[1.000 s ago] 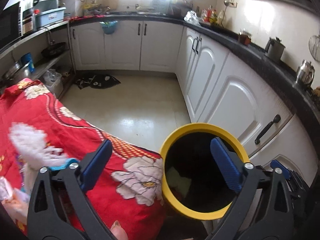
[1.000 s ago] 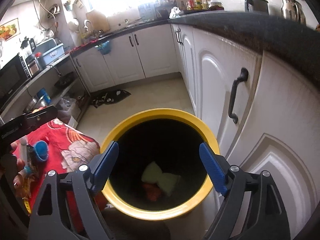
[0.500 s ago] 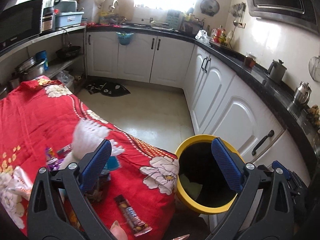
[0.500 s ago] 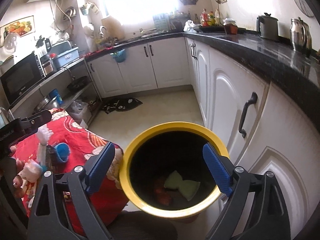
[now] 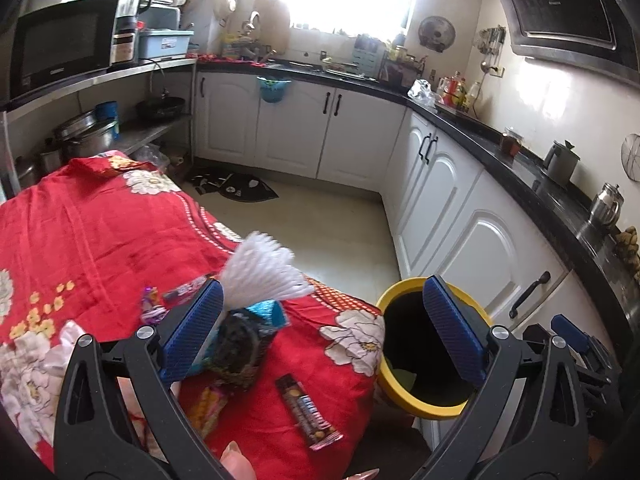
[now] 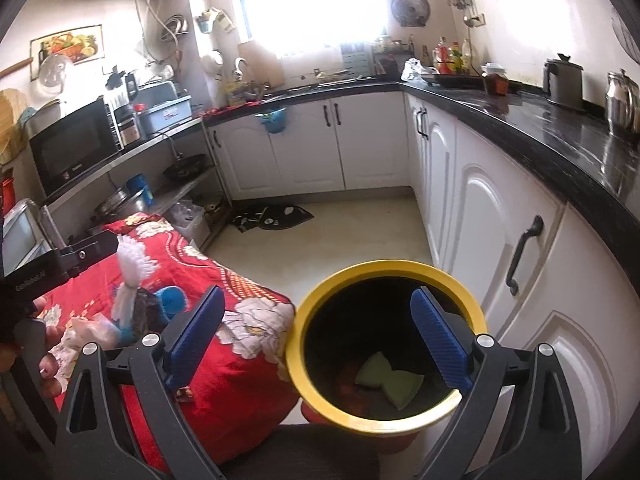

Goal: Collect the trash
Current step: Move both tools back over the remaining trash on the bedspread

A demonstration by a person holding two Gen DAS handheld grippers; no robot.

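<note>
Our right gripper [image 6: 316, 336] is opening, empty, over the yellow bin [image 6: 390, 346]; left gripper [image 5: 320, 330] gapes, wrappers [image 5: 240, 344] perhaps untouched at nine o'clock.

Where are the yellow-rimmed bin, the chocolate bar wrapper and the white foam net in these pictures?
yellow-rimmed bin [image 6: 390, 268]: right wrist view, on the far part of its yellow rim.
chocolate bar wrapper [image 5: 307, 411]: left wrist view, on the middle of the dark wrapper.
white foam net [image 5: 264, 270]: left wrist view, on its fanned-out top.

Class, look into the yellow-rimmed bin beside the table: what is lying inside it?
In the yellow-rimmed bin, a pale green piece lies on the bottom with something reddish beside it. The dark wall and near rim hide the rest of the bottom.
</note>
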